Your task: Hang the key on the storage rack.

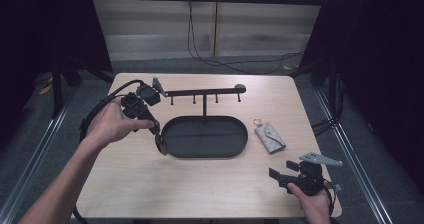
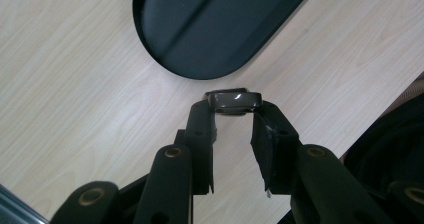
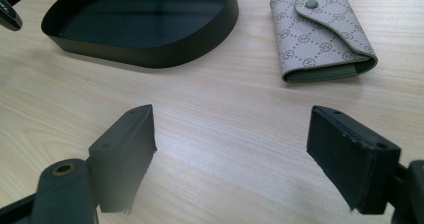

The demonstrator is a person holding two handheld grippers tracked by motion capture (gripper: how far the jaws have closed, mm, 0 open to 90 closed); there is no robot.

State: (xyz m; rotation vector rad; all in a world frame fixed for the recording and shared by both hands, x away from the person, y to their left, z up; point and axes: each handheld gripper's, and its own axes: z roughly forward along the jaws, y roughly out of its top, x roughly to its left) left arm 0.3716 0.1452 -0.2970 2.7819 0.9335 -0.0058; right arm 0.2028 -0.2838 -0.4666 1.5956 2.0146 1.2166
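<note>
A person's left hand holds my left gripper [image 1: 161, 143] just off the left end of a black oval tray [image 1: 205, 155], jaws pointing down. In the left gripper view the left gripper [image 2: 232, 106] is shut on a small dark glossy rounded object [image 2: 234, 100], lifted over the wooden table beside the tray [image 2: 220, 29]. My right gripper [image 1: 282, 170] rests low at the table's front right with its jaws wide apart. In the right gripper view the right gripper [image 3: 232, 129] has nothing between its fingers. A grey patterned key pouch [image 1: 270, 137] lies right of the tray, seen closer as the pouch [image 3: 320, 29].
A black bar with several hooks [image 1: 202, 91] rises on a post from the back of the tray. The tray wall [image 3: 150, 54] lies ahead and left of the right gripper. Bare wooden tabletop [image 1: 150, 184] spreads in front of the tray. Cables trail on the floor beyond the table.
</note>
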